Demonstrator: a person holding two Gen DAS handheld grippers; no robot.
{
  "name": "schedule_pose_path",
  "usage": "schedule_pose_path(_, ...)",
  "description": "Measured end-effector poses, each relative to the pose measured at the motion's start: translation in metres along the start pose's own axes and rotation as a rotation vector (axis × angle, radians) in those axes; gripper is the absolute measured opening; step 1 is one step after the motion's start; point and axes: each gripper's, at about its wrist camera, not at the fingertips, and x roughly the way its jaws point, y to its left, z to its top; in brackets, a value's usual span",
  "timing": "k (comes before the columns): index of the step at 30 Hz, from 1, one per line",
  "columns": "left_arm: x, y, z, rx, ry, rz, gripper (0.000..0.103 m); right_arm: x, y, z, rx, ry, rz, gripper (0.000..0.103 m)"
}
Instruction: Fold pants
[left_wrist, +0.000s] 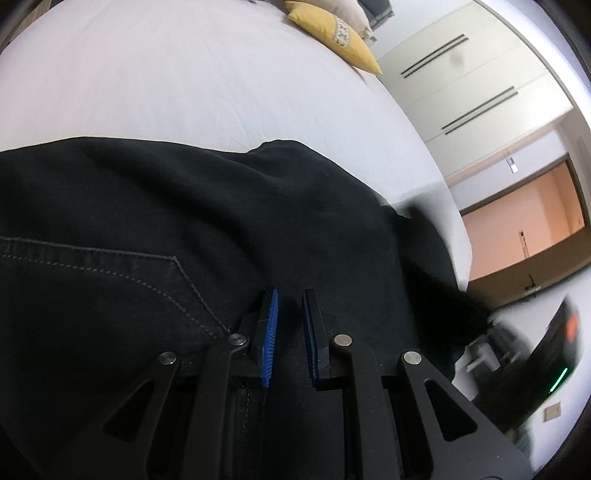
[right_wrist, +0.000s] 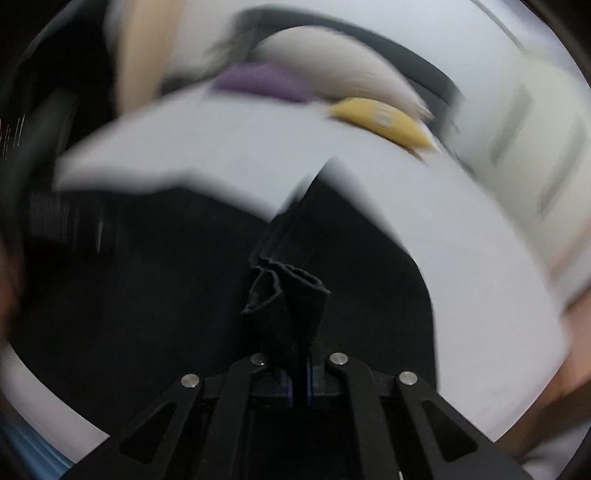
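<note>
- Black jeans (left_wrist: 155, 236) lie spread on a white bed sheet (left_wrist: 177, 85); a stitched back pocket (left_wrist: 110, 273) faces up in the left wrist view, so the seat end sits under the left gripper (left_wrist: 290, 306).
- Left gripper: blue pads (left_wrist: 269, 336) stand a narrow gap apart over the cloth. No fabric shows between the tips, and lower down the cloth and black linkage merge, so nothing looks pinched, though I cannot rule out a fold deeper in.
- Right gripper (right_wrist: 301, 384): jaws pressed nearly together on a bunched hem or cuff (right_wrist: 286, 291) of the jeans, which sticks up crumpled beyond the tips.
- Risk: the pinched bunch holds several uneven layers; one layer could slip out under a quick carry, and the fold would land skewed.
- Risk: if the left gripper grips nothing, the seat end is unanchored; a pull from the right could drag the whole garment across the sheet rather than fold it.
- Risk: the dark edge (left_wrist: 424, 254) nearest the mattress side hangs close to the drop; a tug that way might spill it off.
- Hard to read: the right wrist view is heavily motion-smeared; the yellow pillow (left_wrist: 340, 40) and a purple item (right_wrist: 258, 83) behind are only colour patches there.
- Cut off: the jeans' full length, the waistband and which leg is held are not visible.
- A blurred dark device (left_wrist: 554, 343) with a green light at lower right of the left view is unidentifiable.
</note>
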Motion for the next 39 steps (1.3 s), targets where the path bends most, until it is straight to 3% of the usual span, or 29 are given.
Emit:
schedule_pose_path(4, -0.009, 0.002, -0.002, -0.048, 0.010, -0.027, 0.013, 0.008, 0.016, -0.001, -0.006, 0.001, -0.027, 0.005)
schedule_pose_path(10, -0.007, -0.009, 0.001, -0.131, 0.061, -0.196, 0.014, -0.018, 0.026, 0.002, -0.087, -0.087, -0.093, 0.005)
schedule_pose_path(12, -0.007, -0.011, 0.005, -0.149, 0.077, -0.240, 0.026, -0.028, 0.039, 0.003, -0.117, -0.114, -0.105, 0.005)
schedule_pose_path(14, -0.012, -0.010, 0.007, -0.171, 0.068, -0.270, 0.086, -0.036, 0.055, 0.002, -0.147, -0.133, -0.103, 0.005)
schedule_pose_path(15, -0.018, -0.008, 0.007, -0.190, 0.035, -0.287, 0.092, -0.038, 0.063, 0.002, -0.163, -0.134, -0.094, 0.005)
schedule_pose_path(17, -0.024, -0.006, 0.009, -0.202, 0.016, -0.308, 0.093, -0.039, 0.076, 0.003, -0.181, -0.137, -0.084, 0.005)
schedule_pose_path(22, -0.014, -0.001, 0.010, -0.191, 0.112, -0.263, 0.093, -0.048, 0.094, 0.002, -0.186, -0.156, -0.063, 0.005)
schedule_pose_path(25, -0.015, 0.003, 0.011, -0.188, 0.133, -0.264, 0.089, -0.054, 0.101, 0.007, -0.193, -0.171, -0.063, 0.005)
schedule_pose_path(27, -0.013, 0.001, 0.014, -0.175, 0.149, -0.270, 0.067, -0.056, 0.106, 0.011, -0.206, -0.181, -0.057, 0.005)
schedule_pose_path(28, -0.010, -0.002, 0.019, -0.163, 0.162, -0.265, 0.041, -0.058, 0.110, 0.012, -0.212, -0.184, -0.055, 0.005)
schedule_pose_path(29, -0.010, -0.001, 0.023, -0.143, 0.179, -0.243, 0.022, -0.059, 0.113, 0.013, -0.218, -0.186, -0.052, 0.005)
schedule_pose_path(32, -0.013, 0.000, 0.031, -0.086, 0.196, -0.209, 0.009, -0.061, 0.120, 0.016, -0.227, -0.191, -0.043, 0.005)
schedule_pose_path(39, -0.037, -0.010, 0.043, 0.138, 0.231, -0.120, 0.007, -0.064, 0.129, 0.019, -0.276, -0.203, -0.034, 0.005)
